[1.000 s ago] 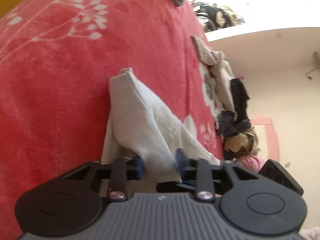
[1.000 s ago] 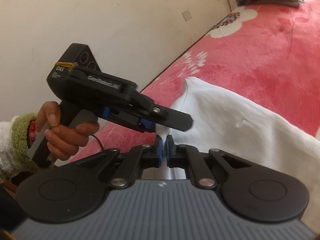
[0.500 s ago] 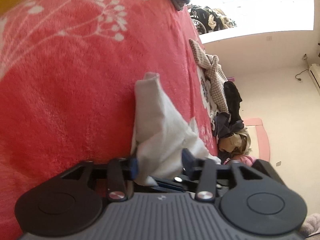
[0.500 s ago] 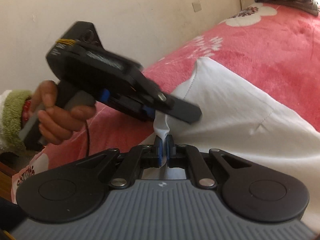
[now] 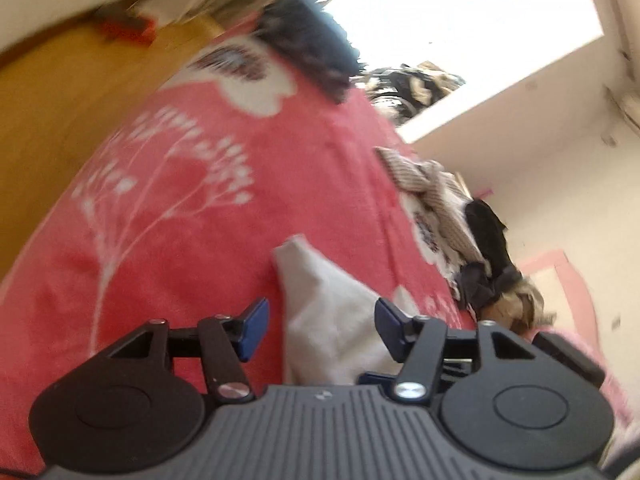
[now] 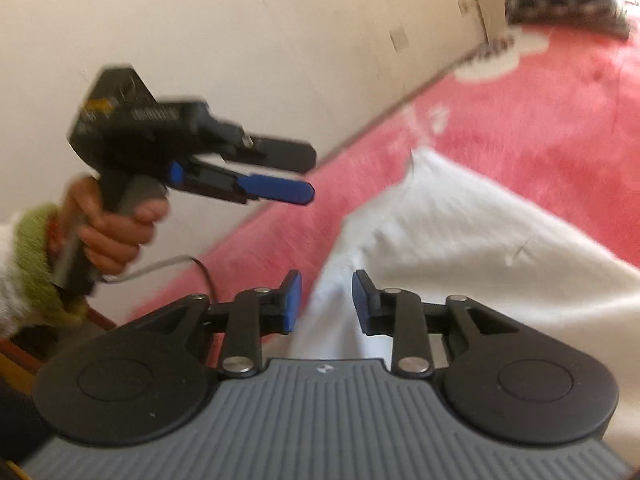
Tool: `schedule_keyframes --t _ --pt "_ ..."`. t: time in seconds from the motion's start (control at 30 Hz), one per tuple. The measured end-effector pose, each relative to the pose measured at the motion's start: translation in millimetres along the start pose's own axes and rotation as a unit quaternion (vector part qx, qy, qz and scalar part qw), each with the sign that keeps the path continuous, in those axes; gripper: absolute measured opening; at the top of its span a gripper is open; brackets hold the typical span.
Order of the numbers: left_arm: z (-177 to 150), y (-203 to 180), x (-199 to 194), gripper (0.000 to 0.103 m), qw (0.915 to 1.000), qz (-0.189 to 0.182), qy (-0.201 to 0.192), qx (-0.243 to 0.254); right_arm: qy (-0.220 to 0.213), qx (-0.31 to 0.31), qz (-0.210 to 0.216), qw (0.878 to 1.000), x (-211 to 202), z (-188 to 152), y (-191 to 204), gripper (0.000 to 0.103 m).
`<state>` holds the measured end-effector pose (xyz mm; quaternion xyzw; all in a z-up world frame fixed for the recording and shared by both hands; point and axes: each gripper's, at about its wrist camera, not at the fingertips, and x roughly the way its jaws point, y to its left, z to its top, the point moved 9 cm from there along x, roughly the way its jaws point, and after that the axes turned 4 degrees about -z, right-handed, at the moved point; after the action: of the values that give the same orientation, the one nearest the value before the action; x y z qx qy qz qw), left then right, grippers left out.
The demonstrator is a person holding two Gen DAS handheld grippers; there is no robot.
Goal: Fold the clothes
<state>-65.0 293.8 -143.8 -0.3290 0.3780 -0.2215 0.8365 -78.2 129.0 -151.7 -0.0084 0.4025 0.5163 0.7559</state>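
On red blanket [image 6: 540,128], white garment [image 6: 460,240]; both tongs just opened, gripping nothing; labels unreadable.

A bed under a red blanket [image 5: 192,240] with white tree and flower prints carries the clothes. A folded white garment [image 6: 460,232] lies on it. Along one edge sits a heap of unfolded clothes [image 5: 460,224]; dark folded items [image 6: 560,8] rest at a far corner.

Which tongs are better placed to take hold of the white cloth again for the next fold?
Probably the right tongs: their jaws have just opened, and the white cloth lies between them. The left tongs, also just opened, hang in the air beside the cloth, away from it.
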Motion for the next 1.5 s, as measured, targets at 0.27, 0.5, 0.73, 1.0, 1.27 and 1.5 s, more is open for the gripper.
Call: schedule_keyframes --t 0.27,0.5,0.73,1.0,1.27,1.5 --pt "-36.7 -61.8 40.5 0.052 0.9861 -0.023 0.076 0.146 -0.031 0.020 -0.094 0.995 -92.4 -36.3 -31.9 0.027" --pt "-73.1 -23.7 57.2 0.048 0.9779 0.054 0.134 0.151 -0.077 0.141 -0.245 0.956 -190.0 -104.2 -108.7 0.025" --pt "-78.4 -22.7 58.7 0.043 0.9681 0.086 0.151 0.181 -0.039 0.234 -0.293 0.926 -219.1 -184.2 -138.4 0.020" --pt "-79.0 -28.9 63.8 0.045 0.9582 0.106 0.170 0.204 -0.120 0.126 -0.306 0.936 -250.4 -108.6 -136.2 0.021" --pt "-74.9 -34.4 60.1 0.045 0.9552 0.121 0.176 0.206 -0.027 0.170 -0.343 0.924 -223.4 -172.7 -197.7 0.019" --pt "-24.5 -68.9 33.8 0.050 0.9610 0.101 0.131 0.222 -0.090 0.146 -0.357 0.918 -271.1 -134.4 -188.5 0.019"
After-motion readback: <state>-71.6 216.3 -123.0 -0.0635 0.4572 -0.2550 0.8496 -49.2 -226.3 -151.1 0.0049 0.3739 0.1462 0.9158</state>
